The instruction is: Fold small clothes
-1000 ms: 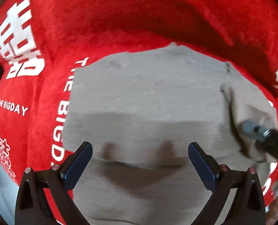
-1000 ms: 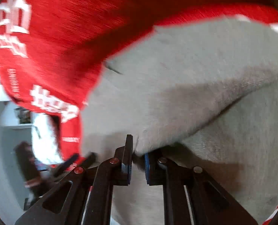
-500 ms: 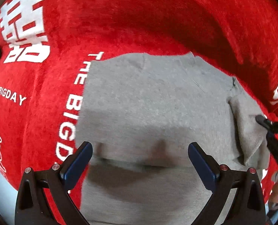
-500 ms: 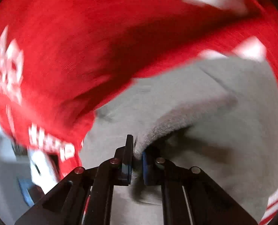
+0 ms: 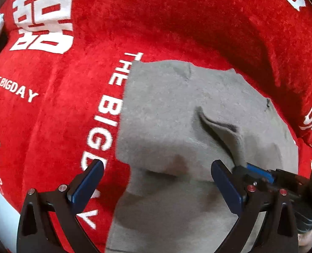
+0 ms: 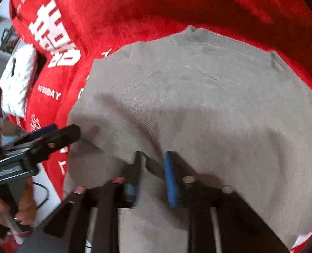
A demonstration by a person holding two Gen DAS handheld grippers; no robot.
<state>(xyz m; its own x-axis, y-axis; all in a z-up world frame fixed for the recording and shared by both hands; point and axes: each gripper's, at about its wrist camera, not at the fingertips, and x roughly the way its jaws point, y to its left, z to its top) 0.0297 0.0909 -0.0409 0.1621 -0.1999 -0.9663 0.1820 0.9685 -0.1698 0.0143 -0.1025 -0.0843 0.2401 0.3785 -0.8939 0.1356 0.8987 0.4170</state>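
Grey knit garment [image 5: 168,113] on red plush blanket [image 5: 61,109]: soft, light, limp. My right gripper [image 6: 152,168] pinches its folded edge; left gripper [image 5: 156,181] gapes, unloaded.

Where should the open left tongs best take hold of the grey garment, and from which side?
Probably the grey garment at its left edge near the lower left corner. That edge lies flat and free on the red blanket, right ahead of the left tongs, so come in from the left.
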